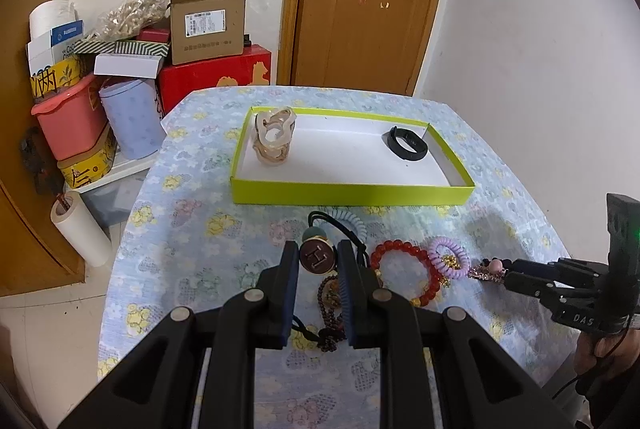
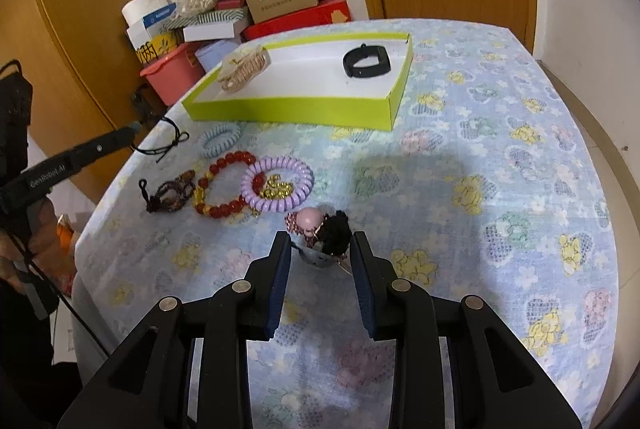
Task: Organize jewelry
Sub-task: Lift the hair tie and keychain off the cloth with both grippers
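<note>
Left hand-held gripper (image 1: 319, 261): clamped on round "H" charm (image 1: 318, 258), lifting it clear for the tray (image 1: 352, 192). Right hand-held gripper (image 2: 320, 249): spread wide around pink-bead hair tie (image 2: 320, 225) on desk (image 2: 480, 157).

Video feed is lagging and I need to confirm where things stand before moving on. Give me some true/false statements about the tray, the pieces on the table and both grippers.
1. The black band lies inside the green tray. True.
2. The red bead bracelet is already in the tray. False: it lies on the tablecloth, beside the purple coil hair tie.
3. The left gripper has the brown H-marked disc between its fingers. True.
4. The tray holds nothing but the black band. False: a beige hair claw also sits at its other end.
5. The right gripper is clamped on the blue coil hair tie. False: its jaws are apart around a pink-and-black ornament.
</note>
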Tool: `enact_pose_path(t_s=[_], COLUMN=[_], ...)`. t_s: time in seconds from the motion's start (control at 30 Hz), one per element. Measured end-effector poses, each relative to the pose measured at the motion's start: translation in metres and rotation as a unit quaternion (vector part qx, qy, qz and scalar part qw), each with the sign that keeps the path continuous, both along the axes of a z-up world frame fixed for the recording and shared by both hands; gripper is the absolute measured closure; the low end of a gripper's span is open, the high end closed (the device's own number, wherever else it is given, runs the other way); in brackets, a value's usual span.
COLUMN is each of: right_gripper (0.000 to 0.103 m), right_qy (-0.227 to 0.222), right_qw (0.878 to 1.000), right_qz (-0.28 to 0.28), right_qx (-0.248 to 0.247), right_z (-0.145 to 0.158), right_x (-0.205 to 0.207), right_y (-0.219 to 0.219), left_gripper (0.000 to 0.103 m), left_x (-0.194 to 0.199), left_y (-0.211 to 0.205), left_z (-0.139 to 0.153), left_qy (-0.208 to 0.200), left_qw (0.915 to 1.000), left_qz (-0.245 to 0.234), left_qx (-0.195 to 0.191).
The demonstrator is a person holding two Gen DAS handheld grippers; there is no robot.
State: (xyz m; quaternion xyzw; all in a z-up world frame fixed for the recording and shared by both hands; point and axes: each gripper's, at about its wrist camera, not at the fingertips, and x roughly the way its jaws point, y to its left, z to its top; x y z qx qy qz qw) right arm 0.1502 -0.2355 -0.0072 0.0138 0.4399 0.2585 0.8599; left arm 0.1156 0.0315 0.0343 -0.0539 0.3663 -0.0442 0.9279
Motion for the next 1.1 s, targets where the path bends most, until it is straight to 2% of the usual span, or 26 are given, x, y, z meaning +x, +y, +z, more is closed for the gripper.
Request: enact_pose_path(t_s=[0.07,0.23,0.5,0.73,1.1], right_gripper=[0.082,0.082,0.082,0.082,0.082], right_qy=[-0.007,-0.014,-0.033,-0.050,-0.065], right_qw=[1.000,1.000,0.999,0.998,0.997], right_qz=[0.002,0.001,-0.005,-0.005,0.009], right_qx=[-0.007,-0.005,0.036,0.042,0.045], right_z=[0.002,0.005,0.031,0.048,0.056], right_x=[-0.001,-0.002,0.001,0.013,0.054], right_y=[0.002,0.002,-0.008,-0.006,0.018], left_gripper=[0.083,0.083,0.083,0.083,0.083], left_x=[0.000,0.000,-0.001,0.006,0.043], left_y=[0.000,0.000,0.000,-0.004,0.002], left_z=[0.000,-0.001,0.002,0.009,0.018], left_qy=[0.000,0.000,-0.007,-0.014,-0.026], left_qw=[1.0000,1.0000,1.0000,0.9999,0.9996], left_qz=[0.000,0.000,-0.002,-0.010,-0.010], left_qx=[0.000,0.000,-0.002,0.001,0.008])
